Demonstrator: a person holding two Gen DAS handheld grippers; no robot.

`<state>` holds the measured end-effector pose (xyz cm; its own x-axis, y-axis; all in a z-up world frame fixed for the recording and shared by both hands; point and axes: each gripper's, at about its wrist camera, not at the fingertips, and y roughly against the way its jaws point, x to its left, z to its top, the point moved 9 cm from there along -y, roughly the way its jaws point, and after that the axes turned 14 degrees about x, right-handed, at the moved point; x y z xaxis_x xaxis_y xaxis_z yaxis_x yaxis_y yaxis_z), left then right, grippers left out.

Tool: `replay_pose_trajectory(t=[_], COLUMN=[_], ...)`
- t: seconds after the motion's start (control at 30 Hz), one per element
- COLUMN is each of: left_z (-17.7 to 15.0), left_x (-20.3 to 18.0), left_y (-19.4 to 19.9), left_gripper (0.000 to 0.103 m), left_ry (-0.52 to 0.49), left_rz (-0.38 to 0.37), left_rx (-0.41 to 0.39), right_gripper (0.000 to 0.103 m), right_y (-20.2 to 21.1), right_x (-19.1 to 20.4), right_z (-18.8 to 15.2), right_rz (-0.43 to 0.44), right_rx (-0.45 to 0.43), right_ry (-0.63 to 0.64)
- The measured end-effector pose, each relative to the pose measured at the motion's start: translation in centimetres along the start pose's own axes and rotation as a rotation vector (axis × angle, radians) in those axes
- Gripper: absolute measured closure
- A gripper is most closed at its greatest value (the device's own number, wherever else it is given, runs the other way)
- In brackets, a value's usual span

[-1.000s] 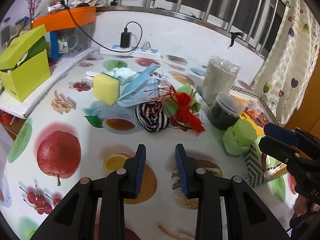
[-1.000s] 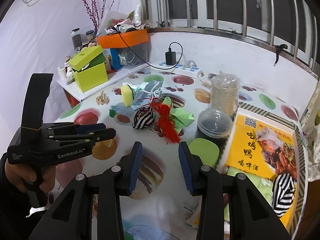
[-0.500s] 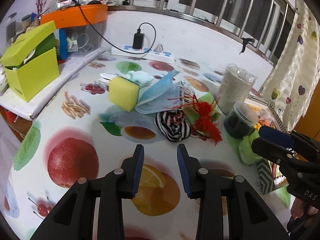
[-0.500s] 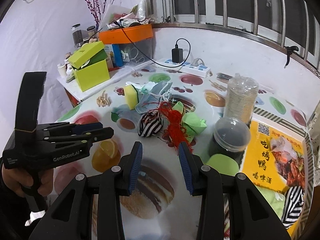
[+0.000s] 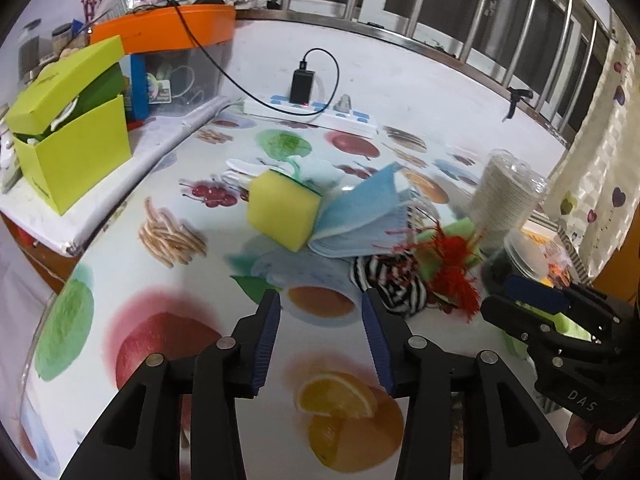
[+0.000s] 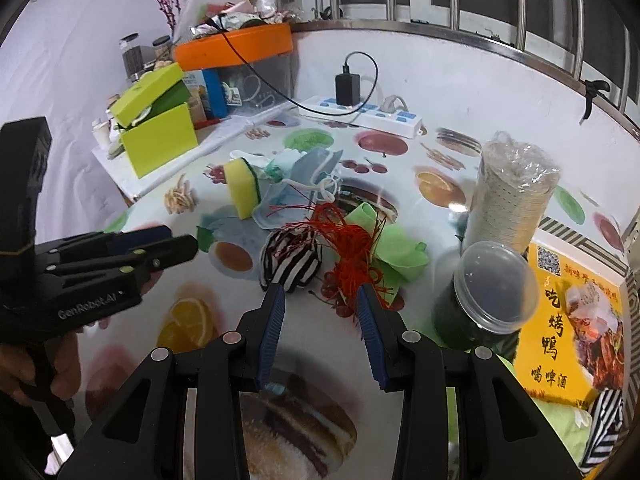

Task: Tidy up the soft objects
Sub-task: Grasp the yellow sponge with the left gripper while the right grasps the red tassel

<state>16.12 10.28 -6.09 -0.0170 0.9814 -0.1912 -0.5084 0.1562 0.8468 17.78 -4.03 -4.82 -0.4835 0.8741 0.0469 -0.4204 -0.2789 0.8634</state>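
A: The light is soft and even, indoor, and the window bars [image 5: 472,24] have darkness behind them.

B: Yes. The glossy surface [image 6: 400,184] shows pale glare, the edges bend strongly with dark corners, and motion blur softens the near prints.

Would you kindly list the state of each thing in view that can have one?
Left gripper: open, jaws just widened, nothing between them.
Right gripper: open, empty.
Lime green box: lid ajar.
Black charger: plugged into the power strip.
Dark container: clear lid on.
Striped cloth: balled up.
Blue mask: crumpled, lying against the sponge.
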Motion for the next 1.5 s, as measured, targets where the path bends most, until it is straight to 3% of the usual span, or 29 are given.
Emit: replay_pose_trajectory(t=[0.43, 0.9, 0.97, 1.0, 1.07, 1.1, 1.13, 1.2, 1.5], left_z=[4.0, 5.9, 5.9, 5.9, 5.9, 5.8, 5.8, 5.8, 5.4], left_x=[1.6, 2.1, 2.3, 2.4, 2.6, 2.6, 2.6, 2.7, 2.5], left_y=[-3.0, -6.4, -6.6, -6.7, -6.8, -6.8, -6.8, -6.7, -4.3], left_gripper=[0.057, 0.057, 0.067, 0.076, 0.08, 0.082, 0.082, 0.085, 0.087], left_ry=[0.015, 0.037, 0.047, 0.049, 0.053, 0.054, 0.054, 0.054, 0.058], left_rz=[-0.005, 0.011, 0.008, 0.005, 0.004, -0.001, -0.002, -0.003, -0.005], left_rx=[-0.005, 0.017, 0.015, 0.019, 0.018, 0.016, 0.014, 0.008, -0.032], right_gripper=[0.064, 0.064, 0.064, 0.064, 0.065, 0.074, 0.082, 0.087, 0.088], right_y=[-2.7, -4.8, -5.0, -5.2, -5.3, -5.4, -5.4, -5.4, -4.0], right_x=[-0.8, -1.4, -1.5, -1.5, -1.5, -1.5, -1.5, -1.6, -1.3], right_z=[1.0, 1.5, 1.5, 1.5, 1.5, 1.5, 1.4, 1.5, 1.3], right_rz=[-0.067, -0.114, -0.116, -0.116, -0.113, -0.114, -0.115, -0.118, -0.092], right_rx=[0.044, 0.084, 0.085, 0.089, 0.088, 0.086, 0.086, 0.085, 0.051], right_ry=[-0.02, -0.023, -0.026, -0.027, -0.029, -0.03, -0.03, -0.031, -0.028])
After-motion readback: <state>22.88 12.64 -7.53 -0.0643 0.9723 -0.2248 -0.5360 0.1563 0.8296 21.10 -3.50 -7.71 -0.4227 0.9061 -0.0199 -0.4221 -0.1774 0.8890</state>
